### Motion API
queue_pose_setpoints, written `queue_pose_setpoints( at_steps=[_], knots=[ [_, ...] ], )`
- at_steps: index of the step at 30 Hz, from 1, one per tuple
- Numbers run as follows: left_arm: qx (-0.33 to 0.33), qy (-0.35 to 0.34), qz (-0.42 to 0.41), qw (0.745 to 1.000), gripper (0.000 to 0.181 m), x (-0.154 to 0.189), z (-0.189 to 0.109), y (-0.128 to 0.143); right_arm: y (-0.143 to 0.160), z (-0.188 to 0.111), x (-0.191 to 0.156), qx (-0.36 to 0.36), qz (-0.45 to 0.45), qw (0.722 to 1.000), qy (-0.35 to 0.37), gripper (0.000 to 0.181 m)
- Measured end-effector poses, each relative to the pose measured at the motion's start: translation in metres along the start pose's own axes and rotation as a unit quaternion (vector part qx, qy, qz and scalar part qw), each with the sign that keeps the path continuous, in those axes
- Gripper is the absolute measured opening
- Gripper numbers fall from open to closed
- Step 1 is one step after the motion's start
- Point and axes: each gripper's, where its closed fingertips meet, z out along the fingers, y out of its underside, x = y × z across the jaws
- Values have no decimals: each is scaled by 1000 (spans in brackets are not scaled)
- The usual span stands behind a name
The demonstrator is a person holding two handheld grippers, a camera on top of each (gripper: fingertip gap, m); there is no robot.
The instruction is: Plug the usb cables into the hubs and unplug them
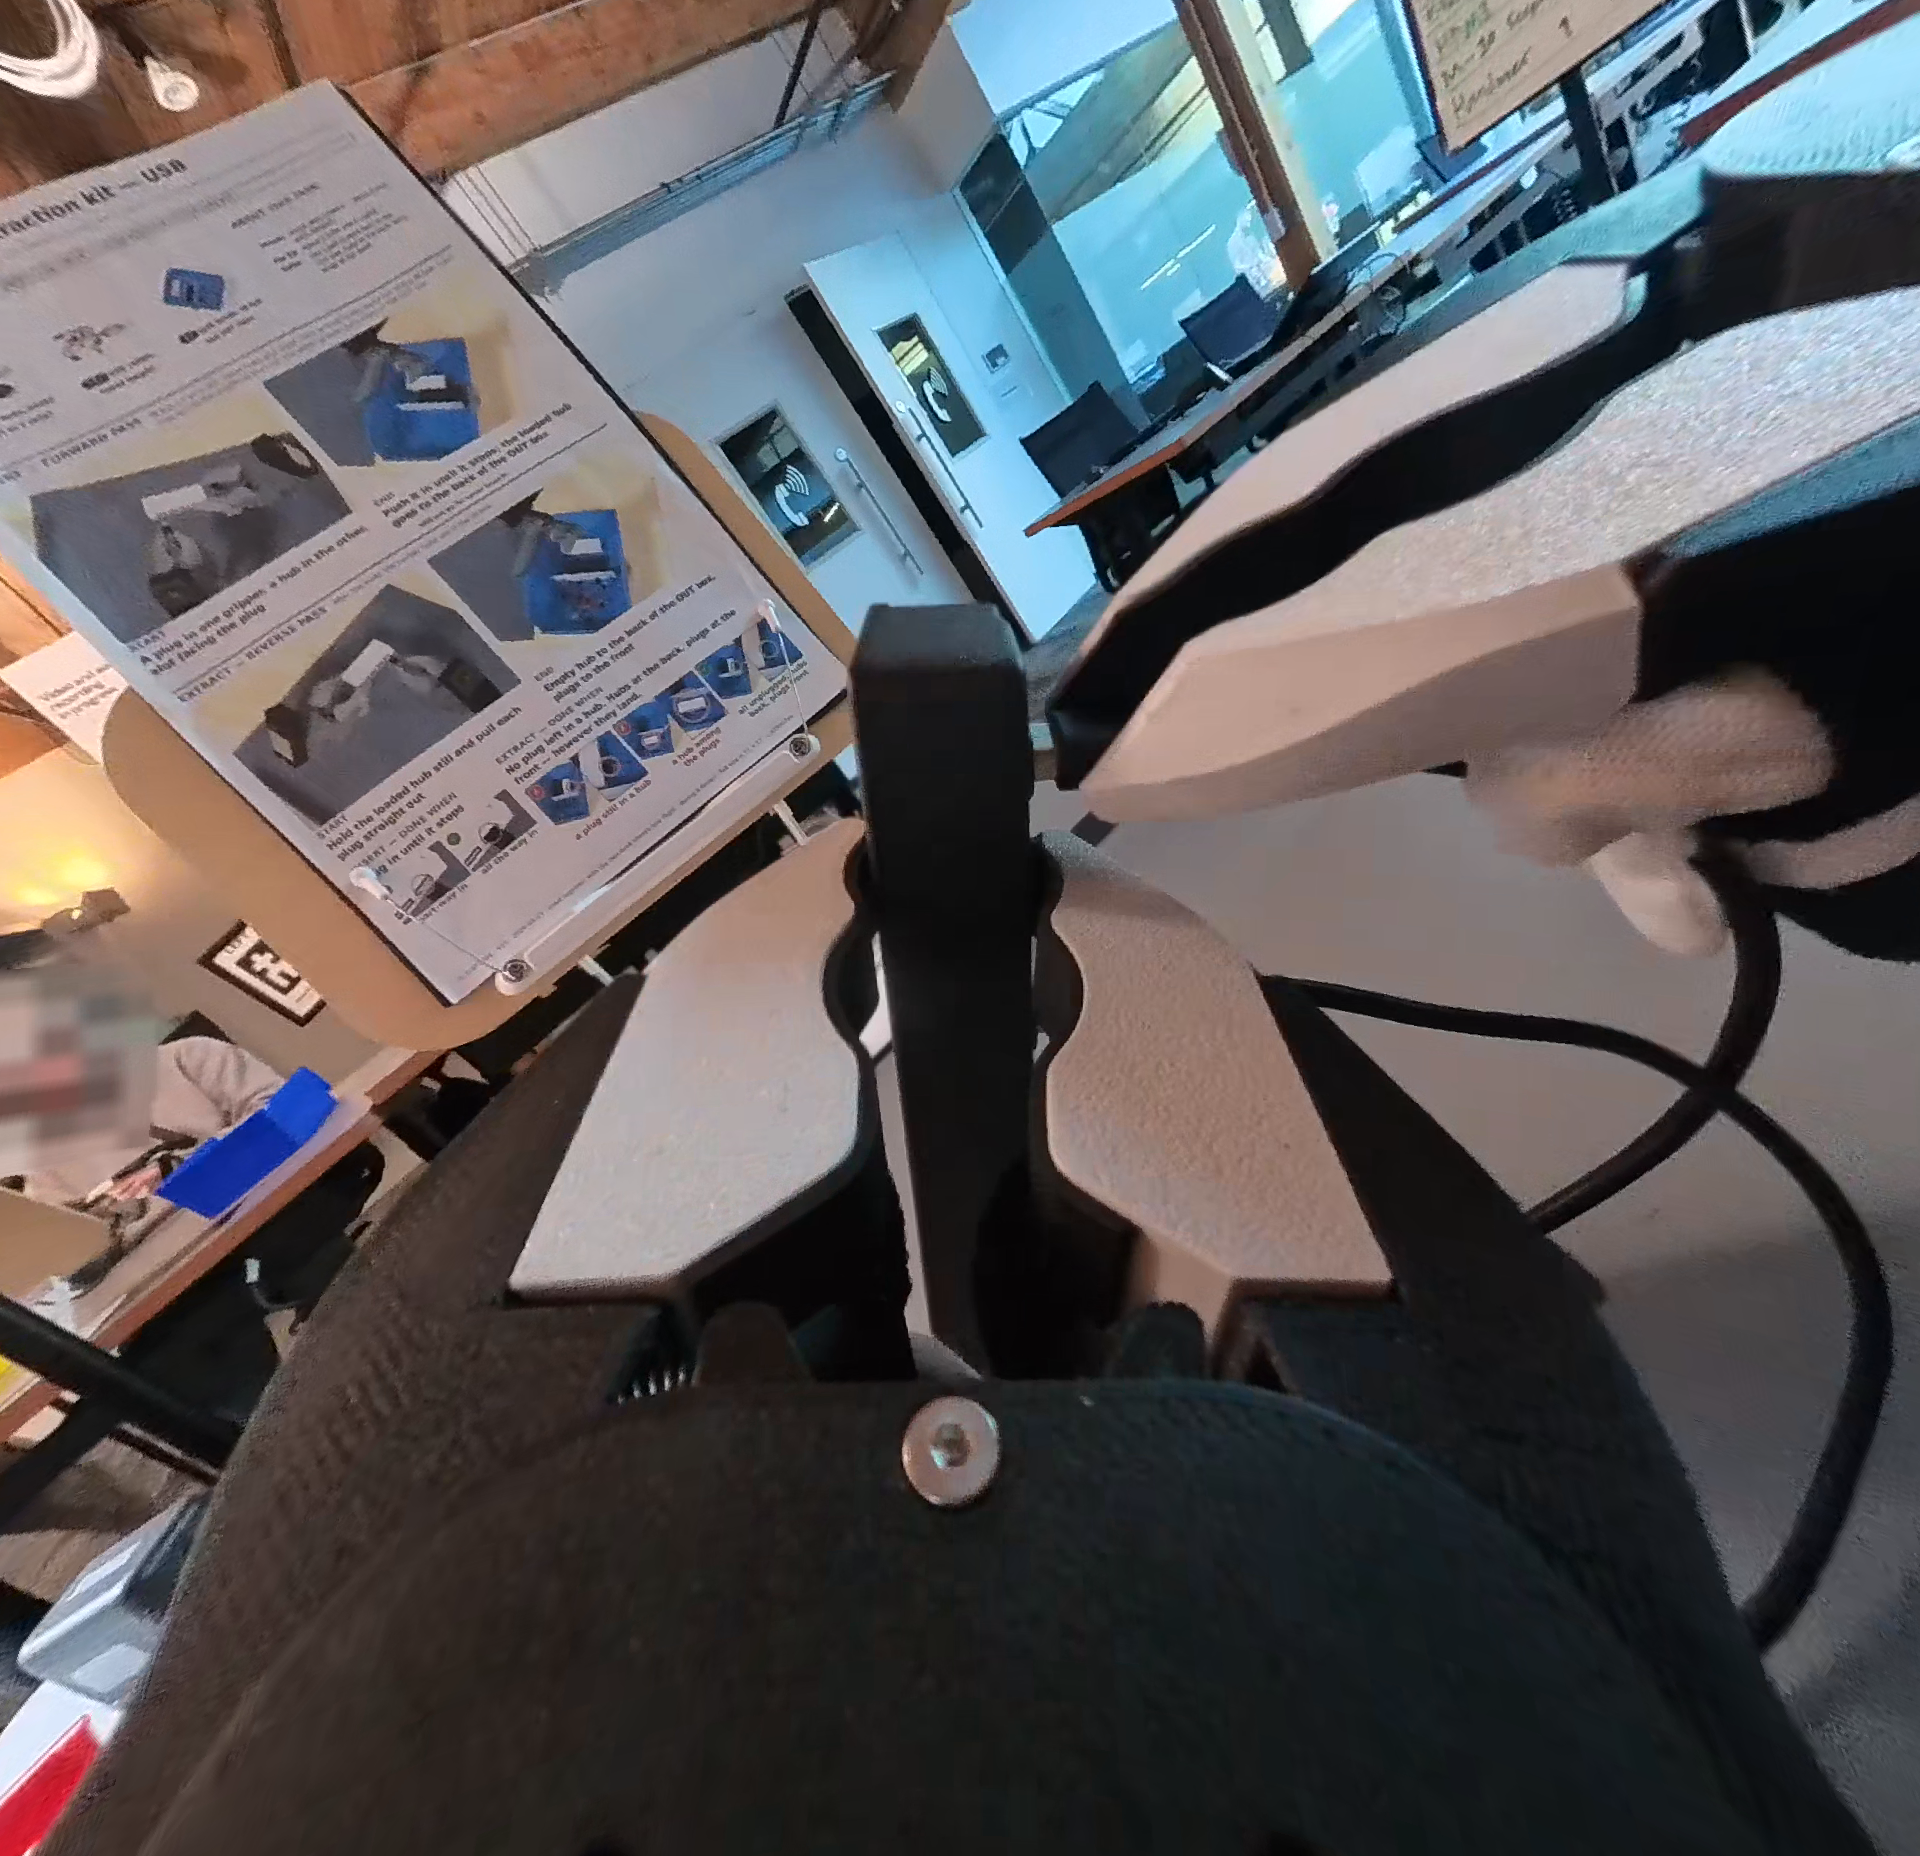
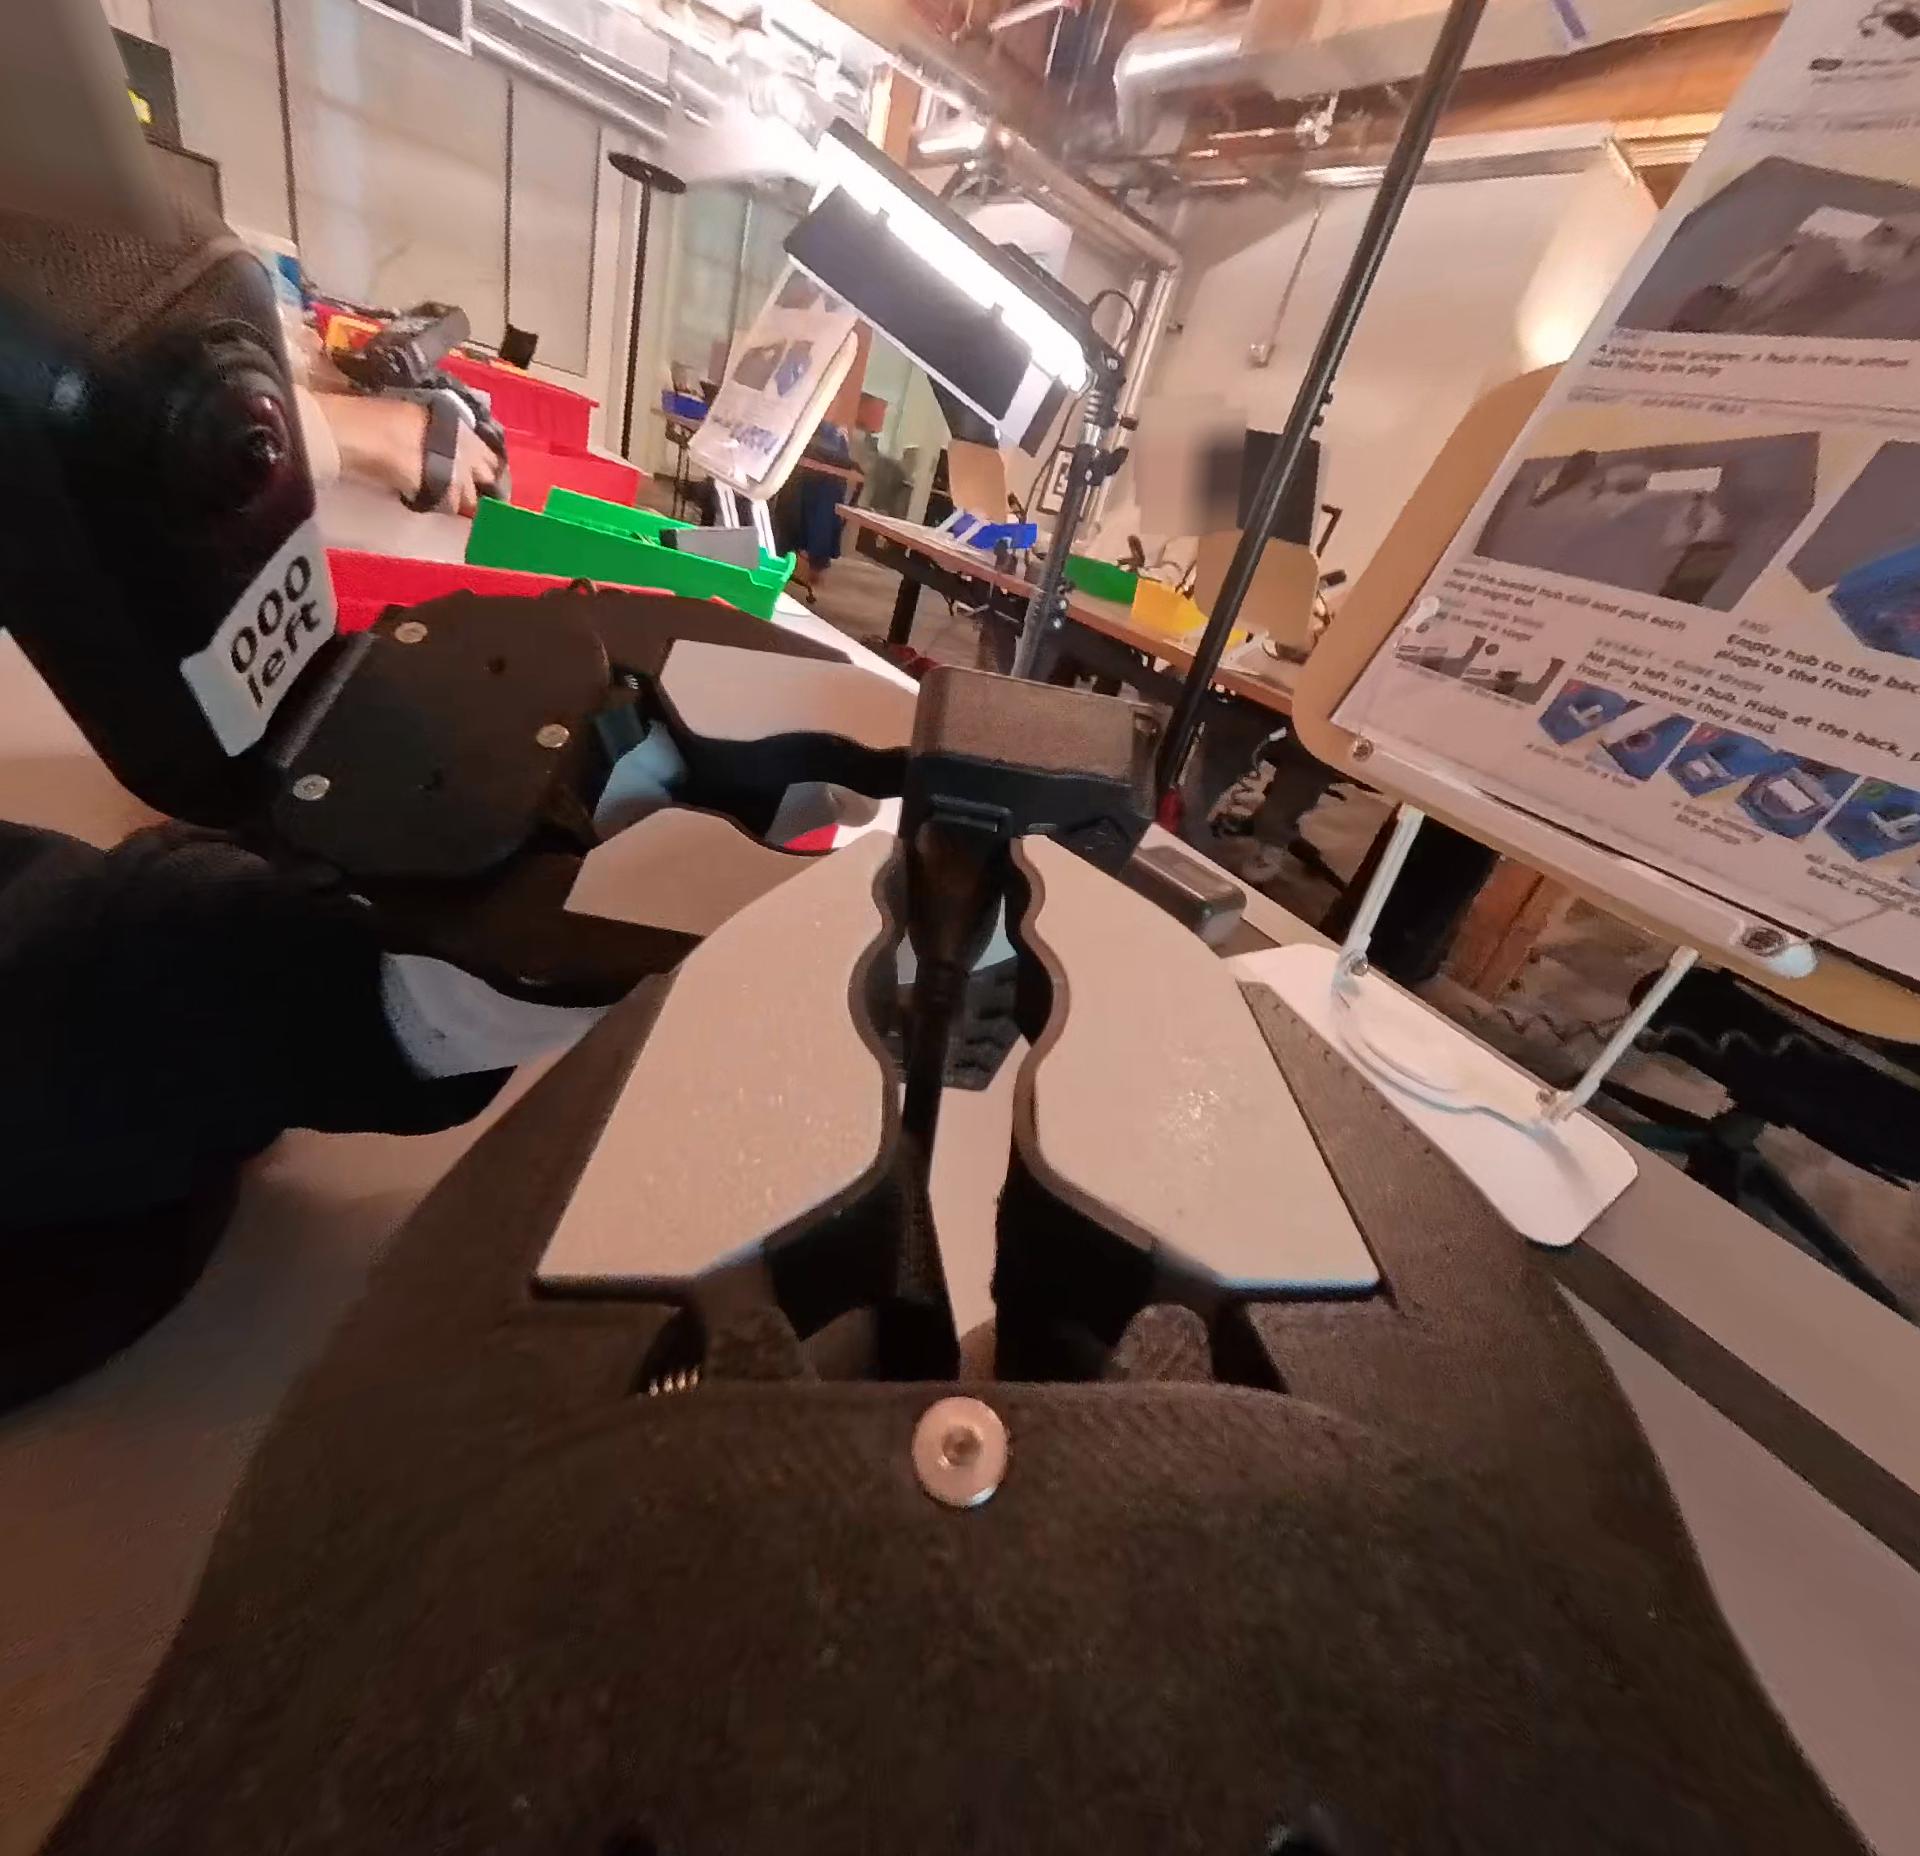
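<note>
My left gripper (image 1: 951, 861) is shut on a black USB hub (image 1: 935, 746) and holds it upright above the table. My right gripper (image 2: 951, 871) is shut on a black USB plug (image 2: 945, 902). The plug's cable (image 2: 925, 1058) runs back between the fingers. The plug's front end meets the face of the hub (image 2: 1023, 757), and its metal tip is hidden. In the right wrist view, the left gripper (image 2: 894, 757) reaches in from the left and grips the hub. In the left wrist view, the right gripper (image 1: 1070, 757) comes in from the right and touches the hub. The cable (image 1: 1787, 1235) loops below it.
An instruction sheet on a stand (image 1: 395, 518) stands close behind the hub. It also shows in the right wrist view (image 2: 1714, 559) with its white base (image 2: 1455, 1110) on the table. A black pole (image 2: 1320, 372) rises behind. A green bin (image 2: 613, 549), red bins (image 2: 561, 424) and a blue bin (image 1: 249, 1141) lie farther off. Less than 4 cm separates the two grippers' tips.
</note>
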Motion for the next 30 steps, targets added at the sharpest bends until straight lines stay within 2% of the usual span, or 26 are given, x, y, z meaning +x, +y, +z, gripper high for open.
queue_pose_setpoints(
  at_steps=[5,8,11,13,16,19,22,26,30],
  knots=[
    [-25,-13,1,1000,25,-5,2,7,6,2,1,-30,2,999,18,17],
    [-33,-68,-99,992,25,-53,-6,18,15,4,-5,-58,9,998,5,17],
    [6,-77,-182,980,25,-81,-22,20,4,3,-6,-23,6,1000,-3,17],
    [19,-65,-210,975,25,-82,-24,20,-5,-3,0,5,18,1000,-7,17],
    [10,-42,-204,978,25,-70,-16,24,-28,-19,18,67,61,996,-6,16],
    [1,-14,-198,980,25,-53,-9,30,-72,-49,42,152,107,983,-1,17],
    [-8,-2,-185,983,26,-45,-5,33,-121,-90,66,204,119,972,7,17],
    [-15,6,-194,981,25,-42,-3,38,-176,-160,96,254,55,963,73,16],
    [-18,10,-189,982,26,-41,-2,39,-197,-222,122,240,-23,960,145,17]
  ],
)
